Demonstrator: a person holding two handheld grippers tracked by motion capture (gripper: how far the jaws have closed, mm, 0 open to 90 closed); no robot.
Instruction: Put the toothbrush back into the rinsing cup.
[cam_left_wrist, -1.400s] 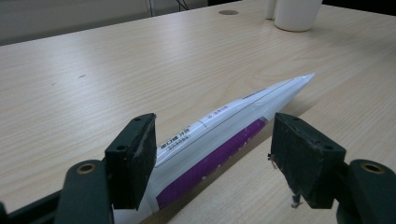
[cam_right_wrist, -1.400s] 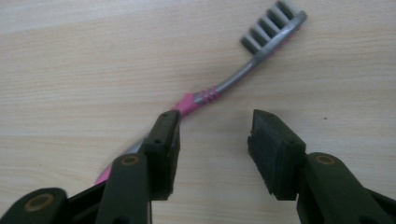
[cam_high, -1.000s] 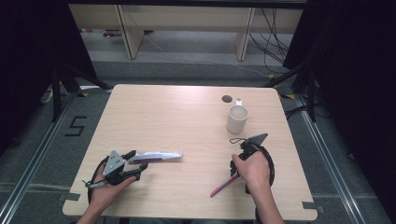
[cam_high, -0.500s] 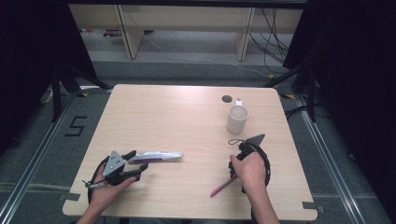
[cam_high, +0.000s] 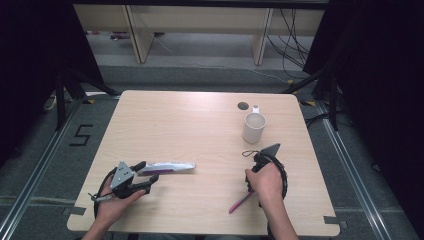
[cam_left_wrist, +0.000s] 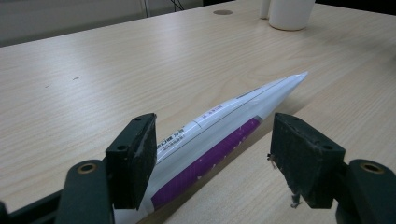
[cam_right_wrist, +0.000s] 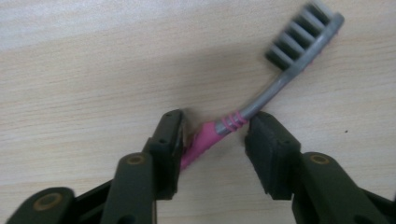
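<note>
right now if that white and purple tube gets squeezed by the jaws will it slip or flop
The white and purple plastic tube looks soft and glossy, so it would probably dent and might slide between the left gripper pads. Its flat crimped end likely stops rolling. It seems light, sagging little.

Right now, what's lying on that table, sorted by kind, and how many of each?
Toothpaste tube: 1
Toothbrush: 1
White mug: 1
Hand-held grippers: 2, the left gripper around the tube, the right gripper around the brush handle
Total: 5, not counting the dark round spot in the table top.
</note>
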